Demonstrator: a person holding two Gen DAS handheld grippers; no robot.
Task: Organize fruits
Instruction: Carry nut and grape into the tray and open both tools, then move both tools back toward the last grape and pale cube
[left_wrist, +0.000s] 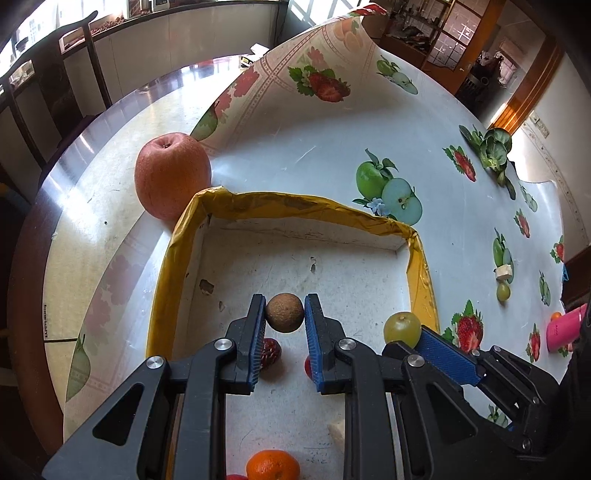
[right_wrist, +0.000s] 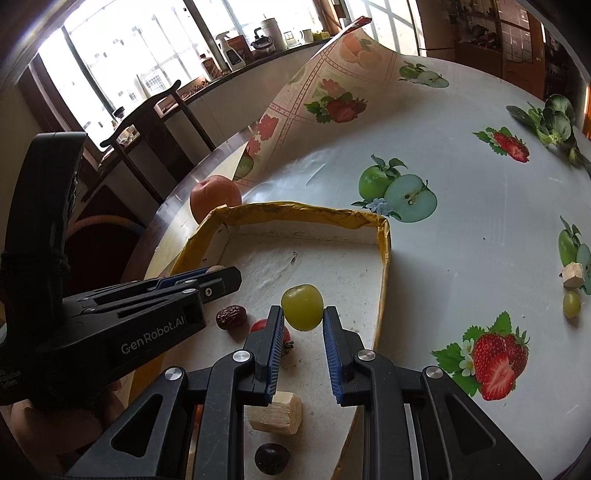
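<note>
My left gripper (left_wrist: 285, 312) is shut on a brown round longan (left_wrist: 285, 313) and holds it above the white tray with a yellow taped rim (left_wrist: 280, 205). My right gripper (right_wrist: 303, 321) is shut on a green grape (right_wrist: 302, 306), also over the tray (right_wrist: 295, 210); it shows in the left wrist view (left_wrist: 402, 326) too. In the tray lie a red date (right_wrist: 231, 316), a small red fruit (right_wrist: 260, 325), a pale cut chunk (right_wrist: 277, 411), a dark grape (right_wrist: 271, 458) and a tangerine (left_wrist: 272, 466). A large red apple (left_wrist: 171, 175) rests on the table against the tray's far left corner.
A second green grape (right_wrist: 571, 303) and a pale chunk (right_wrist: 573, 276) lie on the fruit-print tablecloth (right_wrist: 461, 236) to the right. Leafy greens (right_wrist: 554, 122) sit far right. The cloth is folded up at the back (right_wrist: 325, 85). A pink object (left_wrist: 563, 330) is at the right edge.
</note>
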